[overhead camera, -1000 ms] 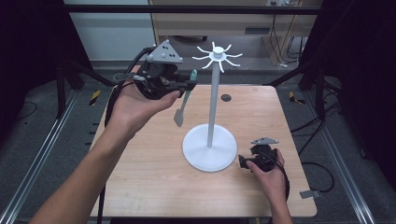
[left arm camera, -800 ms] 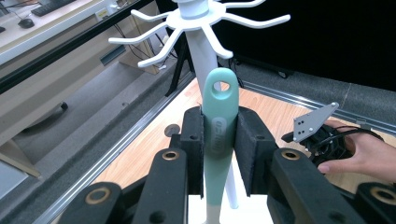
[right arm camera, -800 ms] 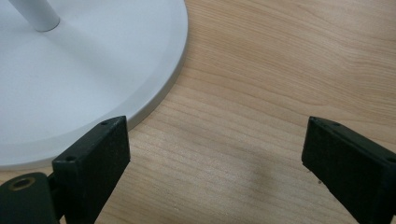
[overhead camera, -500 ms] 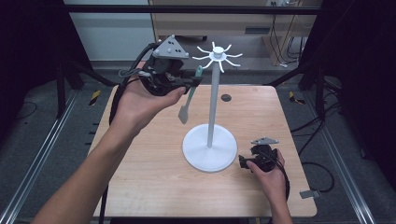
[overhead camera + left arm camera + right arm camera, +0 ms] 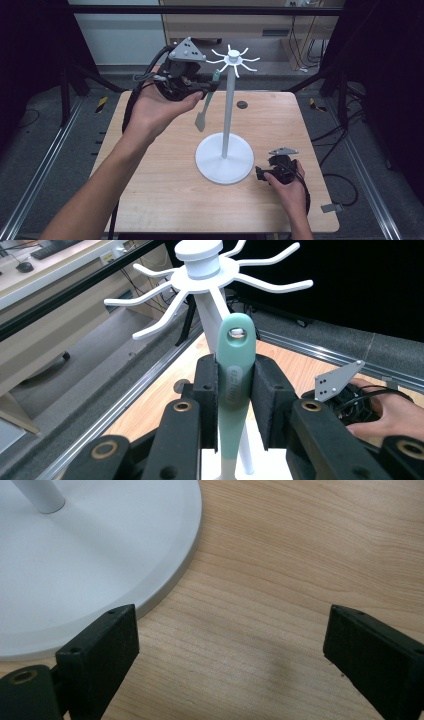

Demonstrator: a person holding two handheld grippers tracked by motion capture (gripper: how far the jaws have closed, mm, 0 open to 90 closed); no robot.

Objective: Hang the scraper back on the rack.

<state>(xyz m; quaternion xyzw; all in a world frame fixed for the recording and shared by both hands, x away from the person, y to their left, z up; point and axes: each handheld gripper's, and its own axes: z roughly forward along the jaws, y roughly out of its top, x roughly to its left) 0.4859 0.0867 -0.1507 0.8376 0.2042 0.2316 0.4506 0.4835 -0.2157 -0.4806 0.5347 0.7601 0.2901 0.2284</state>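
A white hook stand (image 5: 228,110) rises from a round base (image 5: 224,162) at the table's middle, with several curved hooks (image 5: 233,57) at its top. My left gripper (image 5: 214,85) is held high, left of the hooks, shut on the handle of a pale green spatula (image 5: 201,120) that hangs blade down. In the left gripper view the spatula handle (image 5: 235,385) stands upright between the pads of my left gripper (image 5: 235,365), its hanging hole just below the hooks (image 5: 200,270). My right gripper (image 5: 259,172) rests on the table right of the base, open, with nothing between its jaws.
In the right gripper view the stand base (image 5: 75,555) lies just left of my right gripper (image 5: 232,625), over bare wood (image 5: 280,570). A small dark disc (image 5: 242,104) lies at the table's back right. Metal rails (image 5: 45,165) run along both sides of the table.
My left gripper has carried the spatula right and slightly up, closer to the stand's hooks. The right gripper has stayed still.
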